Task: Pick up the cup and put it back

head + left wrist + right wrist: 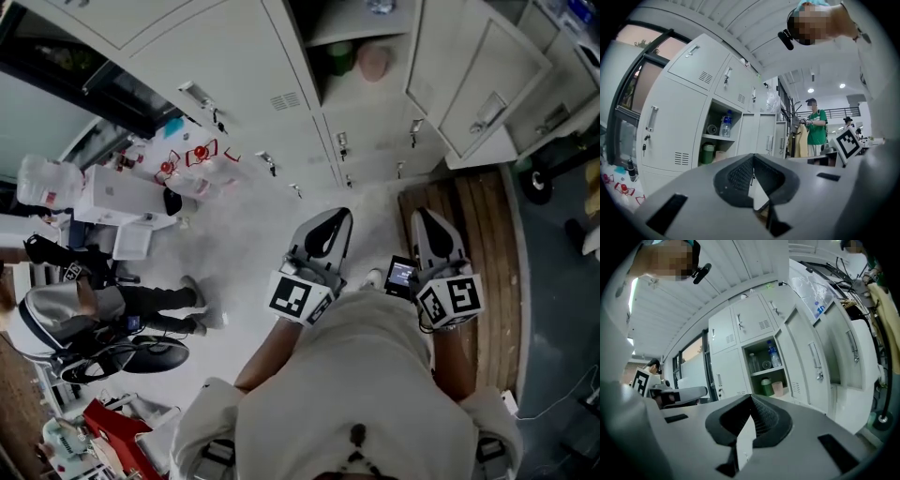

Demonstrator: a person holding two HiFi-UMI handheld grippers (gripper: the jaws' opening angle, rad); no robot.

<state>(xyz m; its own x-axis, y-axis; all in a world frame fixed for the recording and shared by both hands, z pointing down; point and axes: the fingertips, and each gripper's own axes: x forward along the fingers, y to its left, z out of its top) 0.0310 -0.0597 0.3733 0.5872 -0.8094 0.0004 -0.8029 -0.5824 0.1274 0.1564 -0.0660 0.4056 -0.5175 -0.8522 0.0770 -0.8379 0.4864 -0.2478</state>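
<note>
Head view, with both gripper views: the person stands facing a bank of pale grey lockers point(234, 84), both grippers held out level side by side in front of the body and well apart from the shelves. The left gripper point(334, 219) has its jaws brought fully together, the tips meeting along a single seam with nothing between them, as its own view confirms point(752, 162). The right gripper point(427, 219) is likewise closed tight and empty point(751, 405). One locker stands open, its door point(469, 80) swung out to the right in the head view. The cup point(374, 61), pale pink, sits upright on the lower shelf of this open compartment, just beside a green container point(339, 58) on its left; the right gripper view shows the same pair, cup point(777, 388) to the right of the container point(767, 386). A clear bottle point(773, 355) stands on the shelf above them. A wooden platform point(478, 234) lies on the floor below the right gripper. In the left gripper view a person in a green shirt point(817, 129) stands farther down the room.
</note>
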